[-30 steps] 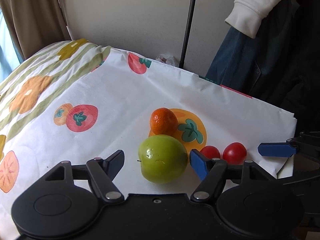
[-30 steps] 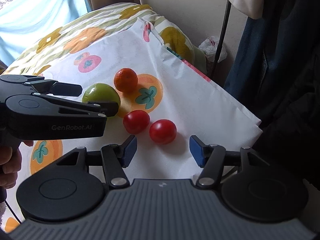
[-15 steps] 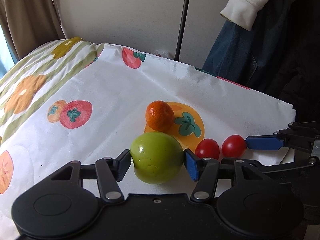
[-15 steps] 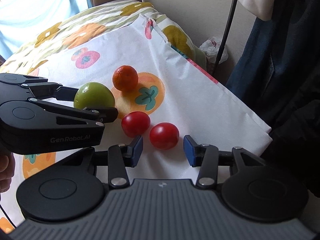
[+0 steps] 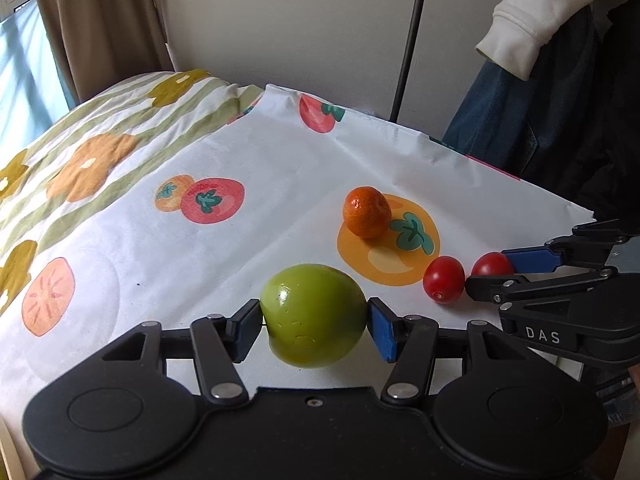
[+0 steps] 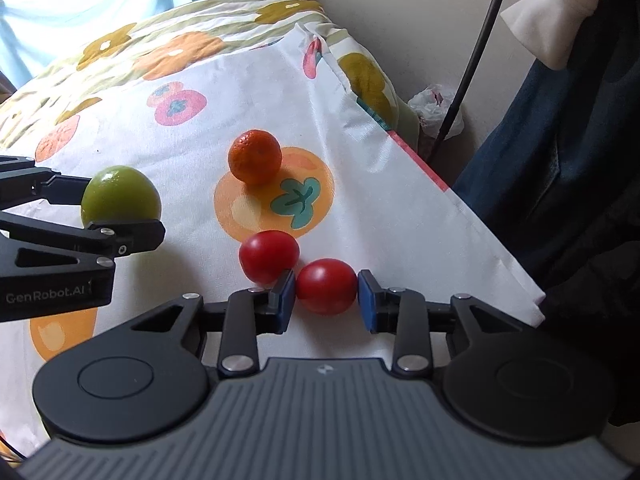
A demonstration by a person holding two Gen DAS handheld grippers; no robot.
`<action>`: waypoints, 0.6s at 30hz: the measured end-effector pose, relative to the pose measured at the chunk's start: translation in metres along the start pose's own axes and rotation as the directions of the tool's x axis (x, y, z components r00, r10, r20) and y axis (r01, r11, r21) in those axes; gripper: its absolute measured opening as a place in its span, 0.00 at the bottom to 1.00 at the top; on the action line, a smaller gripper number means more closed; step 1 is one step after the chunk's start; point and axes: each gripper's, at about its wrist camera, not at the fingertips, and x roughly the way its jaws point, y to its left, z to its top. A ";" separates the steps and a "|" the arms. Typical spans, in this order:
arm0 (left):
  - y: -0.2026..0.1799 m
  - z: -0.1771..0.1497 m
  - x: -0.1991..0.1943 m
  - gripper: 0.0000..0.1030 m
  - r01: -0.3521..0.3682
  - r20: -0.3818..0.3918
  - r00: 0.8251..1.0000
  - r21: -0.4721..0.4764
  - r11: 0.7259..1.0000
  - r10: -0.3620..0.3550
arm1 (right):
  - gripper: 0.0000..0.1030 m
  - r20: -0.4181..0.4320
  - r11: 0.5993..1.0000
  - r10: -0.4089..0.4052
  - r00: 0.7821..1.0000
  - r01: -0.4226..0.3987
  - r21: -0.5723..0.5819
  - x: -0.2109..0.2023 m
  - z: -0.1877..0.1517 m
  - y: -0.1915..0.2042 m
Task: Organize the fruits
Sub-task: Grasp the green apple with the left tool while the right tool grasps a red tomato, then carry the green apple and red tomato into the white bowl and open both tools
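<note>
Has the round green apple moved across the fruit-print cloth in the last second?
Yes. The round green apple has shifted left, away from the orange mandarin it sat beside, and is now clamped between the left gripper fingers.

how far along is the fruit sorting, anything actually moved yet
Nothing looks sorted yet. In hand: the left gripper is shut on the green apple, and the right gripper brackets one red tomato; contact is unclear. Left: the other tomato and the orange lie on the cloth.

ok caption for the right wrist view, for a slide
Right gripper closing its jaws around a red tomato while the left gripper holds a green apple.
</note>
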 end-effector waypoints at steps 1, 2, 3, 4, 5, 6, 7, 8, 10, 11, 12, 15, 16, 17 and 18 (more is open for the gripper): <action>0.001 -0.001 -0.004 0.59 -0.008 0.006 1.000 -0.010 1.000 0.008 | 0.47 0.005 1.000 0.005 1.000 -0.005 -0.007 -0.004 0.001 0.000; 0.002 -0.001 -0.007 0.60 -0.015 0.012 1.000 -0.018 1.000 0.016 | 0.47 0.012 1.000 0.009 1.000 -0.009 -0.018 -0.008 0.003 0.001; 0.003 -0.002 -0.013 0.60 -0.029 0.022 0.999 -0.032 0.999 0.029 | 0.47 0.020 0.999 0.013 1.000 -0.013 -0.031 -0.013 0.005 0.002; 0.003 -0.003 -0.018 0.60 -0.041 0.030 0.999 -0.044 0.998 0.042 | 0.47 0.027 0.999 0.021 0.999 -0.020 -0.042 -0.017 0.007 0.003; 0.004 -0.004 -0.023 0.60 -0.051 0.038 0.998 -0.056 0.997 0.053 | 0.47 0.034 0.998 0.029 0.999 -0.028 -0.052 -0.021 0.009 0.004; 0.005 -0.005 -0.027 0.60 -0.060 0.044 0.997 -0.068 0.996 0.063 | 0.47 0.041 0.997 0.038 0.998 -0.035 -0.063 -0.025 0.012 0.006; 0.006 -0.006 -0.034 0.60 -0.073 0.053 0.996 -0.087 0.994 0.078 | 0.47 0.053 0.996 0.049 0.997 -0.045 -0.079 -0.031 0.015 0.008; 0.007 -0.008 -0.040 0.60 -0.085 0.060 0.994 -0.102 0.991 0.091 | 0.47 0.061 0.994 0.059 0.996 -0.053 -0.094 -0.035 0.017 0.010; 0.010 -0.010 -0.053 0.60 -0.113 0.073 0.990 -0.141 0.984 0.124 | 0.47 0.081 0.989 0.085 0.993 -0.075 -0.126 -0.045 0.022 0.017; 0.011 -0.011 -0.058 0.59 -0.124 0.077 0.988 -0.158 0.980 0.137 | 0.47 0.093 0.986 0.099 0.991 -0.085 -0.141 -0.049 0.025 0.020; 0.012 -0.012 -0.065 0.59 -0.140 0.082 0.984 -0.182 0.973 0.157 | 0.47 0.105 0.982 0.115 0.988 -0.097 -0.162 -0.054 0.027 0.024; 0.016 -0.018 -0.086 0.60 -0.186 0.097 0.972 -0.238 0.953 0.214 | 0.47 0.128 0.965 0.168 0.977 -0.136 -0.224 -0.065 0.035 0.039; 0.017 -0.020 -0.093 0.60 -0.201 0.100 0.967 -0.257 0.945 0.233 | 0.47 0.132 0.959 0.185 0.974 -0.149 -0.242 -0.068 0.037 0.044; 0.019 -0.022 -0.100 0.60 -0.214 0.103 0.963 -0.274 0.938 0.250 | 0.47 0.136 0.952 0.203 0.970 -0.163 -0.261 -0.072 0.039 0.050; 0.021 -0.024 -0.106 0.60 -0.228 0.104 0.958 -0.291 0.929 0.267 | 0.47 0.140 0.945 0.221 0.965 -0.176 -0.277 -0.075 0.041 0.055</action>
